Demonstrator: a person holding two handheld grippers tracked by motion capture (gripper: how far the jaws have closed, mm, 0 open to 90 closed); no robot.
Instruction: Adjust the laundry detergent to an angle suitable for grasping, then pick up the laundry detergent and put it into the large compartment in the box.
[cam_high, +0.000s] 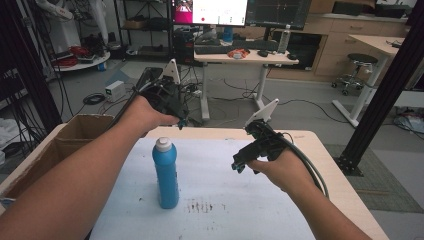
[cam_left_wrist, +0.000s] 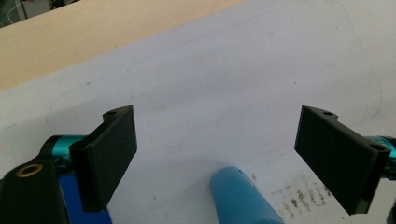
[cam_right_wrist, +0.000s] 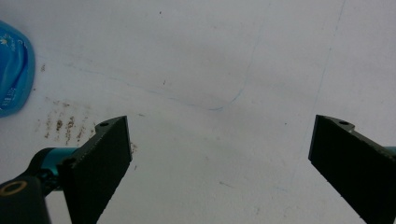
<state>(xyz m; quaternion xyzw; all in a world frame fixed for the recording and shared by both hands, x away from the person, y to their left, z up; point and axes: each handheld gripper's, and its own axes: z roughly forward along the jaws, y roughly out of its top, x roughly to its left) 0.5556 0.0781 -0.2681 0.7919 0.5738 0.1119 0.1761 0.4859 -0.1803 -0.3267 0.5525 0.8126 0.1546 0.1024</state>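
Both sets of fingers stand wide apart with nothing between them. On my left gripper (cam_high: 181, 121) I see the two flat black pads (cam_left_wrist: 109, 154) spread to either side of its own view, matte, rectangular, each with a small screw hole near the tip and a teal fitting behind. My right gripper (cam_high: 239, 166) shows the same: flat dark pads (cam_right_wrist: 95, 170) far apart over bare white sheet.

From the high view, my left forearm reaches in long and straight from the lower left, the hand wrapped over the gripper body near the far edge of the table (cam_high: 320, 150), held above the surface beyond the bottle. My right hand sits lower and nearer, wrist bent so the gripper angles down and toward the left, its grey cable looping back along the arm.

A blue bottle (cam_high: 166, 172) stands upright on the white mat (cam_high: 225, 170), between the two hands, touched by neither. It is smooth plastic, cylindrical, with a white cap. Brownish speckled stains (cam_high: 202, 206) mark the mat just beside its base. An open cardboard box (cam_high: 75, 135) sits at the table's left edge, and the tabletop is pale wood.
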